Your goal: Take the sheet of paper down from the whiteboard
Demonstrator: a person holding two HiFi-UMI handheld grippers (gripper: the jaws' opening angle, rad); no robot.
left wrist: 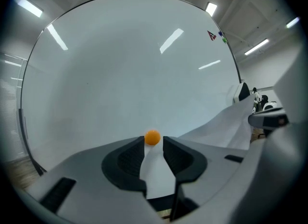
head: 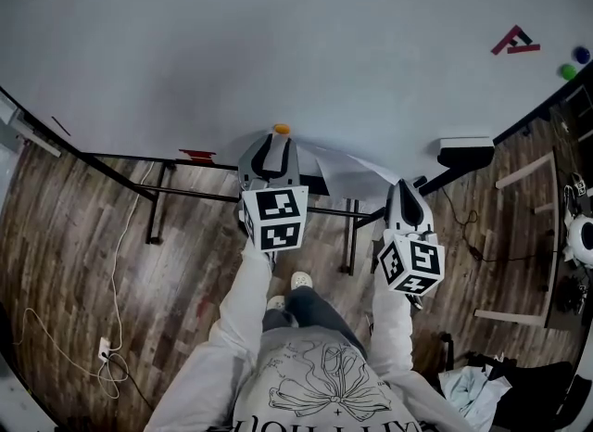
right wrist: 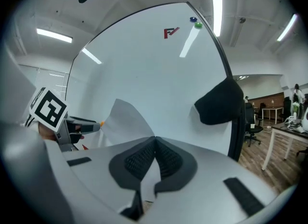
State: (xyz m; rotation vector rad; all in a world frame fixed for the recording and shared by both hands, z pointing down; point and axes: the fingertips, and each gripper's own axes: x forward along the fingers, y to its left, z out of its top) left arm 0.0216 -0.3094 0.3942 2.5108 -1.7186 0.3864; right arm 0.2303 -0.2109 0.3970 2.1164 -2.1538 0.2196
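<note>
The sheet of paper (head: 345,174) hangs bowed off the whiteboard (head: 278,41). An orange round magnet (head: 281,129) pins its upper left corner. My left gripper (head: 274,143) points at that magnet. In the left gripper view the magnet (left wrist: 152,137) sits right at the fingertips (left wrist: 136,143), jaws about a magnet's width apart, with a thin gap showing on its right side. The paper (left wrist: 226,129) runs under and between those jaws. My right gripper (head: 405,191) is shut on the sheet's right edge; the right gripper view shows the paper (right wrist: 122,122) pinched between its closed pads (right wrist: 144,155).
A black eraser (head: 465,150) sticks to the board right of the paper. A red logo magnet (head: 514,41) and blue (head: 581,54) and green (head: 567,71) magnets sit far right. The board's black stand legs (head: 157,203), a floor cable (head: 111,328) and the person's feet are below.
</note>
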